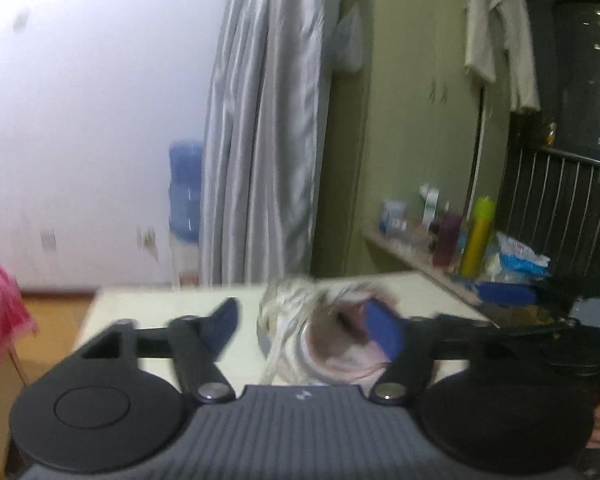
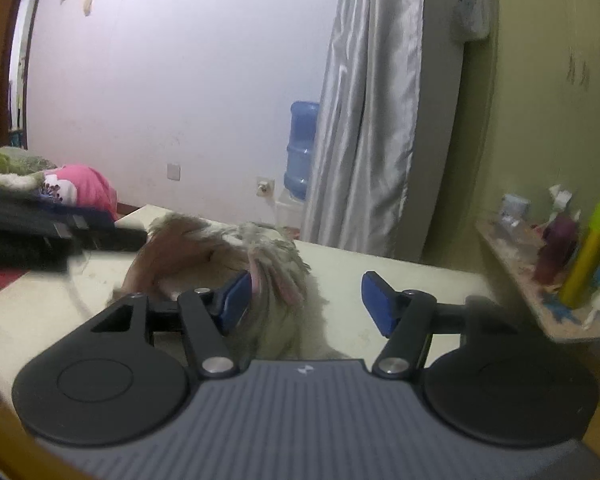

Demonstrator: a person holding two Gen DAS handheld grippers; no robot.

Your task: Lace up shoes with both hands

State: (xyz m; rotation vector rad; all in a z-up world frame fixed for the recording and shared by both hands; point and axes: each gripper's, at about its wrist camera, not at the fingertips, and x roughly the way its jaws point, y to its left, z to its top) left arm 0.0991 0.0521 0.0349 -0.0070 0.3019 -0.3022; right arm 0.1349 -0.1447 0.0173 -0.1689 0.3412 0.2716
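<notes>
Shoe on bench, blurred. Your left hand-held gripper wide, straddling shoe, gripping nothing. Right hand-held gripper wide, empty, shoe just ahead. Bottles on shelf at right. Pink cloth clearer in right view.

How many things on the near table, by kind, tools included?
Shoe: 1, white, blurred, lace hanging loose.
Tools: 2, left tool and right tool, both open, nothing pinched.
Total: 3. A second shoe is not visible on the table in either wrist view.
</notes>
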